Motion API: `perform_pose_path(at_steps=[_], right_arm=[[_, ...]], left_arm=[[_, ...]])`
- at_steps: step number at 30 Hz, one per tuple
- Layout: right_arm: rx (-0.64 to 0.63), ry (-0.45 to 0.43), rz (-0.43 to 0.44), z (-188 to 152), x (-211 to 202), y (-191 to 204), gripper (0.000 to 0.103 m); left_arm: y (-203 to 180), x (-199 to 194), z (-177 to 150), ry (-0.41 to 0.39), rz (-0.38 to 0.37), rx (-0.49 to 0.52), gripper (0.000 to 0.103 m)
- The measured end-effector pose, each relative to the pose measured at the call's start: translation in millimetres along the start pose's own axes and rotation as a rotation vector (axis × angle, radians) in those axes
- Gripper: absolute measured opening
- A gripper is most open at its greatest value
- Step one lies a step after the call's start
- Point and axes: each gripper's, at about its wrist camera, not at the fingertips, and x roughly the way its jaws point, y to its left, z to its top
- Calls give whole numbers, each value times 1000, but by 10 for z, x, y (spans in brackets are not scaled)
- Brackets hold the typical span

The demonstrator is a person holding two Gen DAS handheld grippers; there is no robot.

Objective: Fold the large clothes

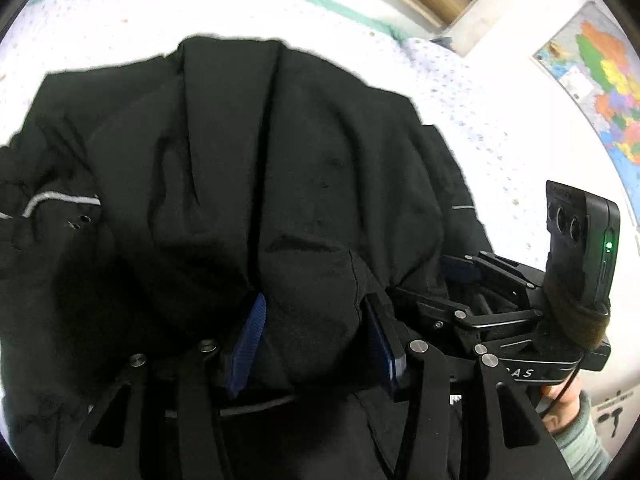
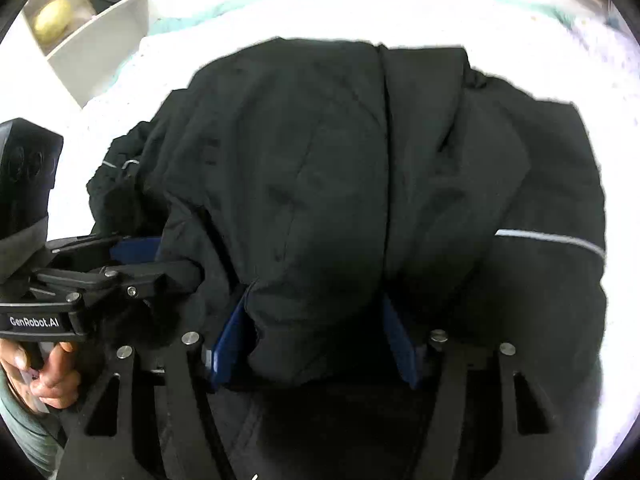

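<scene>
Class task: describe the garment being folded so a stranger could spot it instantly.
Start at the white speckled bedsheet with its mint-green stripe. The black jacket lies bunched on it, a fold between the jaws of both the left gripper and the right gripper. Thin grey reflective piping marks it out.

bulky black padded jacket (image 2: 360, 184) fills frame centre; right gripper (image 2: 316, 336) blue pads pinch its near fold. left gripper (image 2: 132, 256) at frame left, white bedsheet (image 2: 168, 64) behind.

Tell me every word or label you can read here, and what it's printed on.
"GenRobot.AI": white lettering on the left gripper body, seen from the right wrist.
"AS": end of a partly hidden word on the right gripper body.
Wall map: labels too small to read.
Black jacket: no text visible.
</scene>
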Motion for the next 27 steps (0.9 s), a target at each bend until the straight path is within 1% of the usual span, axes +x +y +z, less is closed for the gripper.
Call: perform_pose_path(at_steps=[2,3,5,8,10,12,13,14,15,16,17,18,19,20,22,23,25,27], right_arm=[[-20,-18,10,-37,-201,74,65],[-23,-31,23,-41,-294,90,65],[-39,-97,43,20,-555,114,65],[-46,-199,39,256,-844,161,67],[-19,-220,23,458,-829,179,68],[17,-200,38,685,-613,119,68],[35,-178,49,784,-472,70,68],[54,-140,55,835,-278,28,65],[72,-82,38,851,-38,-31,60],[86,-37,-1,813,169,-123,52],[107,-22,-21,757,334,-167,52],[123,-50,-10,689,395,-202,52],[129,-87,3,626,393,-223,52],[130,-105,10,594,377,-223,52],[123,-123,28,554,301,-228,54],[120,-122,37,541,247,-223,55],[132,-109,56,562,125,-213,59],[144,-114,94,491,-180,-209,60]], left_arm=[[-109,-227,-23,-22,-21,36,52],[-166,-356,-24,-48,-23,55,52],[-264,-597,29,-117,-13,75,52],[-268,-758,187,-198,-24,40,52],[-168,-668,306,-211,12,-10,52],[6,-387,419,-175,47,-62,52],[85,-230,448,-150,53,-84,52],[187,-54,455,-120,67,-111,52],[296,104,428,-98,62,-141,52],[364,183,381,-107,48,-154,52],[363,197,349,-117,52,-145,52],[353,199,328,-123,61,-124,52],[316,192,313,-124,73,-105,52],[300,184,347,-124,85,-90,52],[263,118,374,-124,77,-99,52],[253,80,395,-127,61,-108,52],[199,-145,361,-165,-5,-117,52],[131,-379,283,-195,-38,-108,52]])
